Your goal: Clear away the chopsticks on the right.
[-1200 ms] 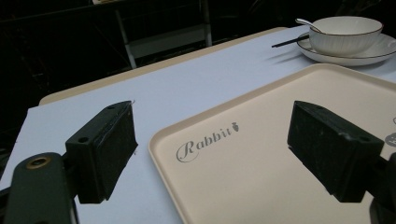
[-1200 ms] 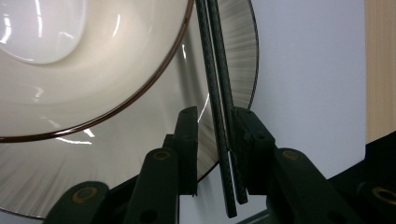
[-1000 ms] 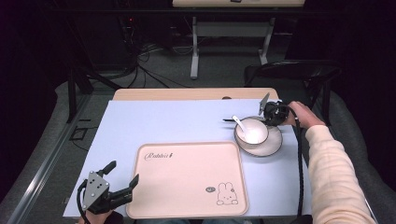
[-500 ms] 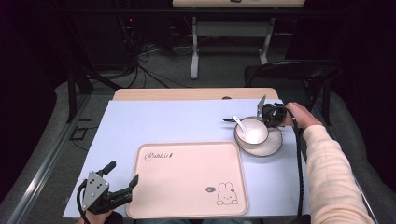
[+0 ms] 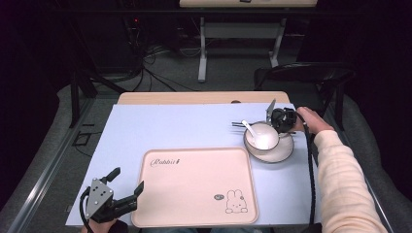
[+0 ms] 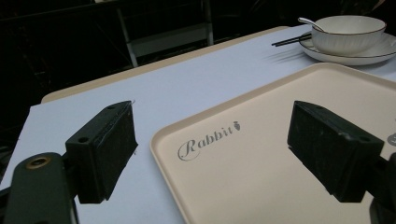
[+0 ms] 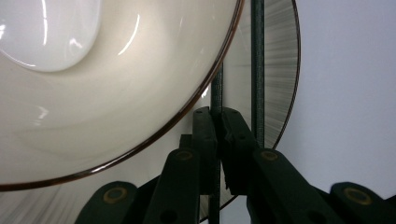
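Your right gripper [image 7: 217, 116] has just been closing, and its black jaws now stand pinched together on one thin dark chopstick [image 7: 217, 88] with no gap left between pad and stick; the second dark chopstick [image 7: 257, 70] runs parallel just beside it, outside the grip. Both sticks lie across the far edge of the round white ribbed plate [image 7: 280, 70], hard against the white gold-rimmed ceramic bowl [image 7: 116, 93] that sits on that plate; a white ceramic spoon [image 5: 248, 128] rests in the bowl with its handle leaning over the rim towards the chopsticks. From the high view, the right gripper [image 5: 274, 116] is at the far right of the pale lilac table cover [image 5: 170, 126], well apart from the cream rectangular plastic tray printed with a rabbit [image 5: 194, 189].

Your left gripper [image 5: 128, 179] hangs at the tray's near left corner, jaws spread wide with nothing between them; one jaw is over the tray and the other over the cover.

As a judgement, you are at the very start; the tray is bare, and bowl, plate, spoon and both chopsticks all sit off it. Only a grasp on a single chopstick is made; lifting it and carrying it over, then the rest of the setting, remains.
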`<move>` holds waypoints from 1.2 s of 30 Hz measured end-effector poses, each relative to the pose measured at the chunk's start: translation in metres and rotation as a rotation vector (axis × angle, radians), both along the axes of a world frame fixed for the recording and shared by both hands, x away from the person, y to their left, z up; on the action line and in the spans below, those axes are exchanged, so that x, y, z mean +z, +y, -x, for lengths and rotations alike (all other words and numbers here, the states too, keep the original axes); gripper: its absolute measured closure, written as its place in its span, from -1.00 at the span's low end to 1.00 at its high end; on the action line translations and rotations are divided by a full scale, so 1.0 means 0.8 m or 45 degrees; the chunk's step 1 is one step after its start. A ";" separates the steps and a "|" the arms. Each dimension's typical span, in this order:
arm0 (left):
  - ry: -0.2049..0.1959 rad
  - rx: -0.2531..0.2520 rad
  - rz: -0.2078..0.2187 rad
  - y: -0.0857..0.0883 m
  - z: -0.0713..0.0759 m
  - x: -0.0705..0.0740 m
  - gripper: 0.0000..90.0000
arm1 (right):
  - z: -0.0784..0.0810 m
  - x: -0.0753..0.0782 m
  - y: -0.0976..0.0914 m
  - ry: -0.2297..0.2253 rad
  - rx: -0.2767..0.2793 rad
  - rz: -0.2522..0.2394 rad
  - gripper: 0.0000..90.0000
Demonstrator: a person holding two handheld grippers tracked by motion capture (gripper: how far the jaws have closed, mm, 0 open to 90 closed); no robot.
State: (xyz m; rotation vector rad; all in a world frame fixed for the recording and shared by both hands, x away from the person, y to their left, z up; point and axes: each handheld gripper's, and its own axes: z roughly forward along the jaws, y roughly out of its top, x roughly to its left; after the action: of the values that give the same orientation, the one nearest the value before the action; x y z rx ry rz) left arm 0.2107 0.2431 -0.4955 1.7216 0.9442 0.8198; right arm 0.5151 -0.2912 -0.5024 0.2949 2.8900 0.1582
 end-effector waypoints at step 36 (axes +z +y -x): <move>-0.009 -0.002 0.006 -0.001 0.001 0.000 -0.66 | 0.037 0.106 0.004 -0.183 -0.315 -0.073 0.90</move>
State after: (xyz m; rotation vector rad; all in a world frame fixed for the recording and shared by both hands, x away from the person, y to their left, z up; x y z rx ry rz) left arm 0.2101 0.2423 -0.4952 1.7145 0.9393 0.8217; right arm 0.4852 -0.2883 -0.4179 0.6201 2.6828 0.2093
